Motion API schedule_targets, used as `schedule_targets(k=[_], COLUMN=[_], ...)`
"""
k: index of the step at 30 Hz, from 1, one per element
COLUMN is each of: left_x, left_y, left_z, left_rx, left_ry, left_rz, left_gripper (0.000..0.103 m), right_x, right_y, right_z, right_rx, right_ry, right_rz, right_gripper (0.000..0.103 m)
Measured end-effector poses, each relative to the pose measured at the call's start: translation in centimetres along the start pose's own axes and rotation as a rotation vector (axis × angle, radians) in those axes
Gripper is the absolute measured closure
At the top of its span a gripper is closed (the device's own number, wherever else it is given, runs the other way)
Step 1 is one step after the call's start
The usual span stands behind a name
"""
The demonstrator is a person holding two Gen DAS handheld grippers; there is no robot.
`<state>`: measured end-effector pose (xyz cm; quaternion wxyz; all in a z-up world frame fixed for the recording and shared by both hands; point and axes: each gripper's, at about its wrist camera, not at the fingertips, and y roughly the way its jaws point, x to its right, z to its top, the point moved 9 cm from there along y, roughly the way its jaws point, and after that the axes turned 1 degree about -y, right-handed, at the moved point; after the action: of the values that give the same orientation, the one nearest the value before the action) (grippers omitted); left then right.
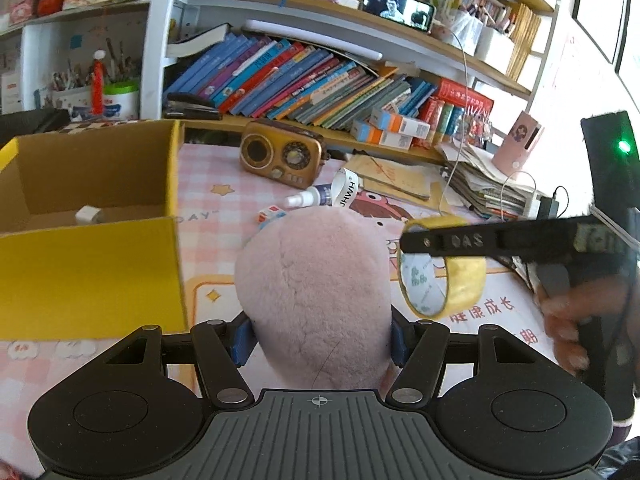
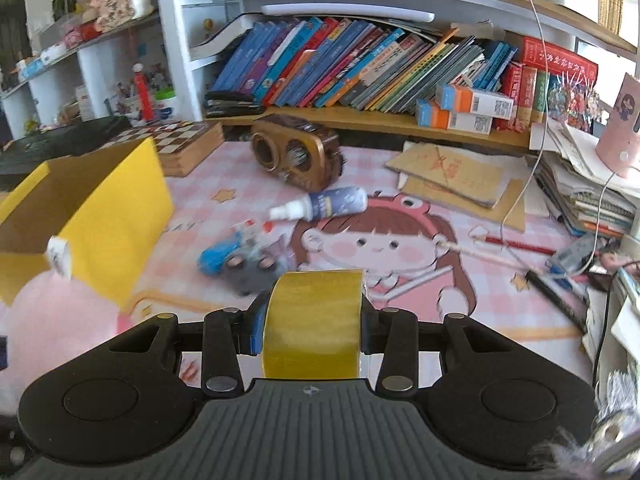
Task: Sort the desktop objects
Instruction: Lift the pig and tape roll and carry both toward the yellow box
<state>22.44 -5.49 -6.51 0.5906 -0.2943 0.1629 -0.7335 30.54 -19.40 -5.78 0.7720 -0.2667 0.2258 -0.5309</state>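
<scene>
My left gripper (image 1: 320,340) is shut on a pink plush toy (image 1: 316,292), which fills the middle of the left wrist view and hides the fingertips. The same plush toy (image 2: 48,320) shows at the lower left of the right wrist view, with a white tag. My right gripper (image 2: 312,328) is shut on a roll of yellow tape (image 2: 312,320), held upright above the mat. From the left wrist view the tape roll (image 1: 440,276) hangs at the right, clamped by the right gripper (image 1: 416,240), with a hand (image 1: 568,320) on its handle. An open yellow cardboard box (image 1: 92,272) stands at the left.
On the pink cartoon mat (image 2: 400,248) lie a spray bottle (image 2: 324,202), a blue toy car (image 2: 228,258), a brown retro radio (image 2: 298,152), pens (image 2: 516,246) and brown booklets (image 2: 460,178). A chessboard box (image 2: 180,140) sits behind the yellow box (image 2: 104,216). Bookshelves (image 2: 360,68) line the back; papers pile up at the right.
</scene>
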Motion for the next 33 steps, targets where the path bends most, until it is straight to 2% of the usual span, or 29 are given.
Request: schedule_targets(k=[14, 33], left_x=[-3.0, -7.2], left_y=[-5.8, -12.1], left_z=[-2.5, -6.2], left_rx=[0.000, -0.008], left_ry=[-0.008, -0.002], left_rz=[-0.042, -0.058], left_gripper=[0.040, 0.040], right_x=[-7.5, -16.3], right_y=[-6.8, -10.1], right_z=[-5.0, -10.1], right_rx=[-0.014, -0.036], right_ry=[0.023, 0.031], right_rz=[0.043, 0.071], right_gripper=[0.064, 0.064])
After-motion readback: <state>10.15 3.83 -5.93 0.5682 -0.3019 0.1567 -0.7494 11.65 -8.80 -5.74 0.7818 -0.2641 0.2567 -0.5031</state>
